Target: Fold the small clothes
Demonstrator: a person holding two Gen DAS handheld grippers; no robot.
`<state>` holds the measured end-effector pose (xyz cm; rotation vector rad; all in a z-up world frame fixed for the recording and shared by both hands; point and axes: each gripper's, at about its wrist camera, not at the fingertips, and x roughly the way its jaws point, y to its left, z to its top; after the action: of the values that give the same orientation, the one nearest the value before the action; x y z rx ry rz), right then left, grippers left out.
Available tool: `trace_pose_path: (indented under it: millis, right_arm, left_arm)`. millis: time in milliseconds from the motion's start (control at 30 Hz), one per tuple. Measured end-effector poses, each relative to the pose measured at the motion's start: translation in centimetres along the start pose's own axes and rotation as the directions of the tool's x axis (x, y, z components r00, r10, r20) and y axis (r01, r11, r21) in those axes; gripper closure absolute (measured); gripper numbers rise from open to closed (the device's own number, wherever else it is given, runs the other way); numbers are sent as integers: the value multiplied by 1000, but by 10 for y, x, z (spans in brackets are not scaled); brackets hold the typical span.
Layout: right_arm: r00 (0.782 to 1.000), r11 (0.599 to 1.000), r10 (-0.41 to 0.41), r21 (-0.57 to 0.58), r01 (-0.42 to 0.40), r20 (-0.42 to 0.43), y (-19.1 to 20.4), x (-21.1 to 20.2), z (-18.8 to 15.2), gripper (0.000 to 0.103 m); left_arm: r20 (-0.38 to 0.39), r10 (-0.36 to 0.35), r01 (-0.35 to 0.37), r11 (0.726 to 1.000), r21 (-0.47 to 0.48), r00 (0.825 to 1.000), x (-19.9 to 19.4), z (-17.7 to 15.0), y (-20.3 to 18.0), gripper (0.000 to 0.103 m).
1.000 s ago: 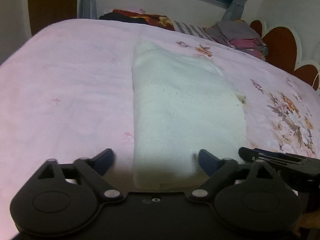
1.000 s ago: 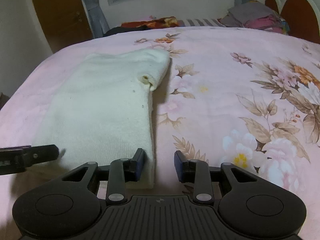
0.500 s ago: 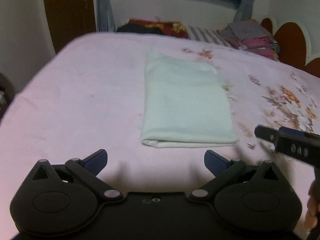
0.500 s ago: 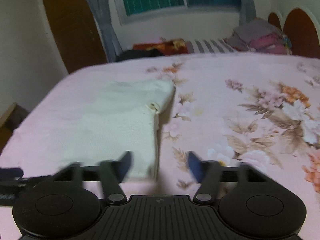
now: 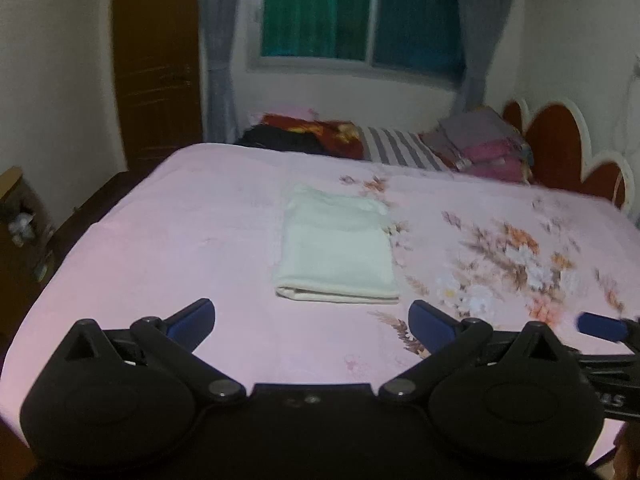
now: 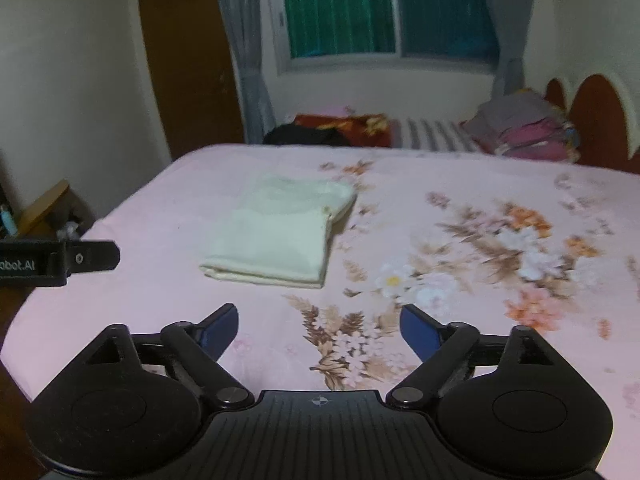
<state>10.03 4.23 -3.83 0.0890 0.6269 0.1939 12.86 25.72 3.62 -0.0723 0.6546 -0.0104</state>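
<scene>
A white knitted garment [image 5: 336, 248] lies folded into a neat rectangle on the pink floral bed sheet [image 5: 180, 240]; it also shows in the right wrist view [image 6: 280, 236]. My left gripper [image 5: 312, 320] is open and empty, held back from the garment's near edge. My right gripper [image 6: 318, 322] is open and empty too, near the bed's front, to the right of the garment. Neither touches the cloth. The left gripper's body [image 6: 60, 260] shows at the left of the right wrist view, and a right fingertip [image 5: 600, 326] at the right of the left wrist view.
A pile of folded clothes [image 5: 484, 144] and a striped pillow [image 5: 400, 146] lie at the far end by the red headboard [image 5: 560, 148]. A dark garment [image 5: 280, 142] lies at the back. A window with curtains [image 5: 360, 16] and a wooden door [image 5: 156, 60] stand behind the bed.
Both grippers have pulled back and up from the folded garment, which now lies farther away. The right gripper's jaws have opened wide. The garment has stayed in place.
</scene>
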Motion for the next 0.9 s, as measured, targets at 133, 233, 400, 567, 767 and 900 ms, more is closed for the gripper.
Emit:
trace_pose_path:
  millis: [133, 233, 400, 567, 767, 900]
  right_arm:
    - [995, 999, -45, 16, 44, 92, 7, -41, 1, 0]
    - [991, 998, -61, 32, 58, 123, 13, -62, 3, 0]
    - [983, 996, -81, 36, 76, 163, 24, -83, 1, 0]
    - [978, 995, -88, 71, 76, 190, 24, -96, -1, 0]
    - [974, 995, -93, 53, 84, 208, 27, -102, -2, 0]
    - [975, 996, -86, 51, 77, 203, 26, -101, -2, 0]
  left_arm:
    - [41, 46, -44, 998, -41, 998, -25, -10, 5, 1]
    - [29, 68, -67, 997, -27, 997, -33, -15, 6, 0]
    - [16, 68, -68, 997, -38, 998, -43, -20, 12, 0]
    - [28, 78, -77, 997, -25, 997, -51, -24, 8, 0]
    - [15, 71, -70, 997, -27, 997, -52, -25, 8, 0]
    - [21, 81, -81, 996, -24, 996, -54, -25, 9, 0]
